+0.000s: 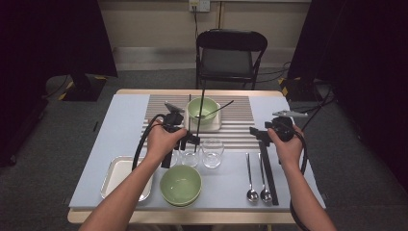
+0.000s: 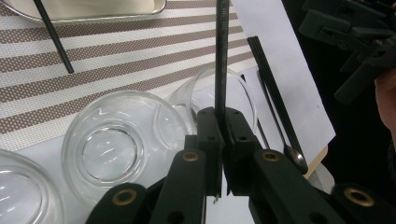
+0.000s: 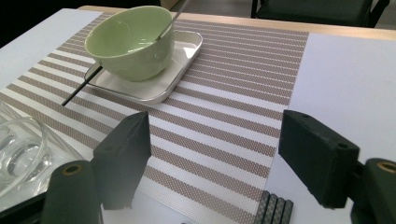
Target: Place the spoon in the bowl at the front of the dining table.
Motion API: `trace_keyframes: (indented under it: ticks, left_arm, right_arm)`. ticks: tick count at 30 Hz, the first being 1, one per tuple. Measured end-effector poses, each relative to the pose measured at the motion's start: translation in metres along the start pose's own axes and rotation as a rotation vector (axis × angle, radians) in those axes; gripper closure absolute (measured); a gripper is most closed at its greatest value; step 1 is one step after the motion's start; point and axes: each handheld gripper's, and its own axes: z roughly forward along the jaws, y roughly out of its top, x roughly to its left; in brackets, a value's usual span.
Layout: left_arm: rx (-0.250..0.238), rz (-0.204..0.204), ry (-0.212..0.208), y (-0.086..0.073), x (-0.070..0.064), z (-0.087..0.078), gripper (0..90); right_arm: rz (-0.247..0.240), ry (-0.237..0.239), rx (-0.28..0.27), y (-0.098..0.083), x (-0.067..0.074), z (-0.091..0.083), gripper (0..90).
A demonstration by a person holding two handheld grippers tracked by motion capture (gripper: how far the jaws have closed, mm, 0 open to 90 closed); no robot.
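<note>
Nearest the lens in the left gripper view, the left gripper (image 2: 223, 140) is clamped on a black chopstick (image 2: 221, 56) that stands almost upright above the glasses (image 2: 112, 144). From above, that stick (image 1: 199, 115) rises from the gripper (image 1: 188, 139) toward the far green bowl (image 1: 202, 109), which sits in a small tray (image 1: 217, 126) on the striped mat (image 1: 240, 108) with a spoon and another chopstick leaning on it.

Off to the side, the right gripper (image 1: 257, 132) hangs with its jaws wide apart and nothing between them, over the near edge of the mat, just above the chopstick bundle (image 3: 275, 207).

My reading: one stick has been lifted and is on its way to a place setting. The next move calls for carrying it clear of the glass rims, then tipping it level before letting go.

Room is tight around the three glasses and the near bowl (image 1: 181, 185). Bare mat lies open between tray and right gripper, and the spoons (image 1: 257, 192) sit close to the front table edge.
</note>
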Motion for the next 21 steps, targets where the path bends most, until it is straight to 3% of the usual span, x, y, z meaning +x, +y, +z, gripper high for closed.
trace_keyframes:
  ticks: [1,21]
  left_arm:
    - [-0.004,-0.018,-0.001,0.000,0.000,-0.001,86.8]
    - [-0.008,-0.027,0.024,0.002,0.009,-0.011,86.8]
  right_arm:
    - [0.004,-0.004,0.003,-0.003,-0.003,-0.001,24.6]
    - [0.007,-0.028,0.010,-0.016,-0.015,-0.005,24.6]
